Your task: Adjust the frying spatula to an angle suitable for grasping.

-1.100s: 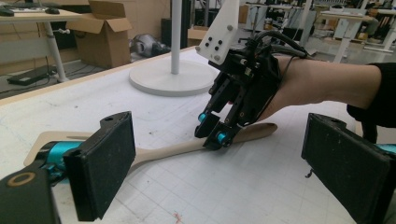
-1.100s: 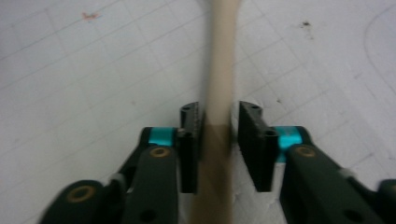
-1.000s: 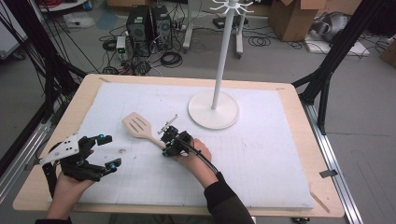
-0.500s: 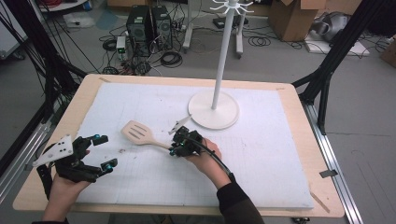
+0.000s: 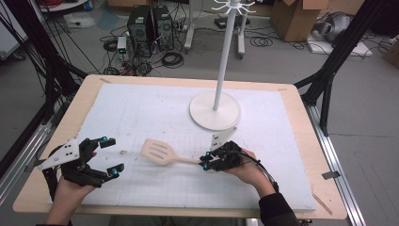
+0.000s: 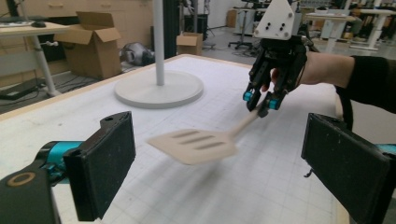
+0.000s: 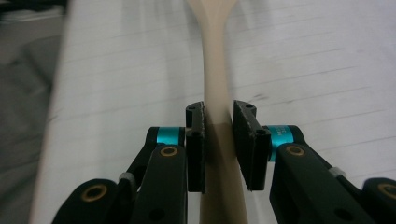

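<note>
A cream slotted spatula [image 5: 160, 152] hangs just above the white mat, its blade pointing left. My right gripper [image 5: 207, 164] is shut on its handle [image 7: 215, 93], with both pads pressed against it. From the left gripper view the spatula blade [image 6: 196, 145] floats between my two jaws, farther off, with the right gripper [image 6: 260, 100] holding its thin end. My left gripper [image 5: 112, 157] rests open near the table's front left, nothing between its pads [image 6: 105, 163].
A white stand with a round base [image 5: 215, 111] and a tall pole [image 5: 224, 52] rises at the middle back of the mat [image 5: 141, 108]. Its hook crown [image 5: 231, 5] is at the top. The wooden table edge [image 5: 37, 188] runs around the mat.
My right gripper has carried the spatula to the right and toward the front of the table. The left gripper has stayed put and open.
</note>
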Tool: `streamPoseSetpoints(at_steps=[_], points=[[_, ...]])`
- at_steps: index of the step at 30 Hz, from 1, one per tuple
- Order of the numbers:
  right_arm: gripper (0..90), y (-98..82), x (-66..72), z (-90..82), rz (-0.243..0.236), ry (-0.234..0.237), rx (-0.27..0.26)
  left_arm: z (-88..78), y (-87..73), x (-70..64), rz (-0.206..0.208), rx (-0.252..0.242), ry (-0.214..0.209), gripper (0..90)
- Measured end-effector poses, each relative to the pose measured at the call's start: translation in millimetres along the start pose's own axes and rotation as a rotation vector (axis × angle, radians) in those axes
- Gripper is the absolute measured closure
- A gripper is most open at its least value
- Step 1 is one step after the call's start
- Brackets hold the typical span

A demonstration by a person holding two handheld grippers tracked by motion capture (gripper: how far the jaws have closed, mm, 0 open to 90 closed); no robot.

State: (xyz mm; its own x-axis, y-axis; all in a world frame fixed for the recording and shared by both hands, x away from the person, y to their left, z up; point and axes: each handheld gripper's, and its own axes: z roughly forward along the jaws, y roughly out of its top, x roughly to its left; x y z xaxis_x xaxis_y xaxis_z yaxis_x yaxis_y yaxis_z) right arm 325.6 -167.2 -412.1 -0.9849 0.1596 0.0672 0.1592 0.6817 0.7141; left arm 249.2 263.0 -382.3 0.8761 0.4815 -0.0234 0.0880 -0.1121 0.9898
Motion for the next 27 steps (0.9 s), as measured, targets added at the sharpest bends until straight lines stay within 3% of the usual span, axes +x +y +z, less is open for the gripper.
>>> streamPoseSetpoints(at_steps=[1, 4, 9, 15, 18, 19, 20, 23, 24, 25, 26, 27], points=[[75.6, -7.2, 4.3, -2.4, -0.043, 0.015, -0.006, 2.1, 0.3, -0.8, 0.002, 0.002, -0.003, 10.3], [75.6, -12.0, 5.9, 1.3, -0.085, 0.008, 0.033, 8.9, -0.3, -2.9, 0.003, 0.012, -0.020, 10.3], [75.5, -15.3, 3.9, 9.6, -0.127, 0.014, 0.072, 17.8, -1.5, -5.4, 0.008, 0.026, -0.042, 10.3], [73.6, -17.4, 1.7, 12.9, -0.115, 0.022, 0.083, 23.1, -4.7, -3.6, 0.004, 0.039, -0.054, 10.3], [58.7, -19.0, 1.1, 10.2, -0.087, -0.018, 0.068, 24.6, -5.7, -1.5, 0.001, 0.038, -0.056, 10.3], [52.6, -20.5, 1.0, 3.0, -0.059, -0.025, 0.036, 24.9, -5.5, -1.0, 0.000, 0.039, -0.058, 10.3], [52.6, -20.5, 1.0, 3.0, -0.059, -0.025, 0.036, 25.3, -5.0, -0.8, 0.000, 0.037, -0.058, 10.3], [42.8, -25.0, 1.6, -16.2, 0.001, -0.077, -0.055, 25.6, -2.5, 0.5, 0.007, 0.032, -0.057, 10.3], [38.3, -27.7, 2.4, -24.2, 0.022, -0.098, -0.097, 25.6, -1.7, 1.3, 0.012, 0.035, -0.057, 10.3], [33.9, -35.7, 4.8, -41.1, 0.078, -0.140, -0.182, 25.7, -1.1, 2.2, 0.016, 0.036, -0.055, 10.3], [33.9, -35.7, 4.8, -41.1, 0.078, -0.140, -0.182, 25.7, -1.0, 2.8, 0.013, 0.035, -0.054, 10.3], [31.8, -40.7, 5.9, -49.5, 0.094, -0.172, -0.222, 25.7, -1.0, 3.9, 0.014, 0.038, -0.055, 10.3]])
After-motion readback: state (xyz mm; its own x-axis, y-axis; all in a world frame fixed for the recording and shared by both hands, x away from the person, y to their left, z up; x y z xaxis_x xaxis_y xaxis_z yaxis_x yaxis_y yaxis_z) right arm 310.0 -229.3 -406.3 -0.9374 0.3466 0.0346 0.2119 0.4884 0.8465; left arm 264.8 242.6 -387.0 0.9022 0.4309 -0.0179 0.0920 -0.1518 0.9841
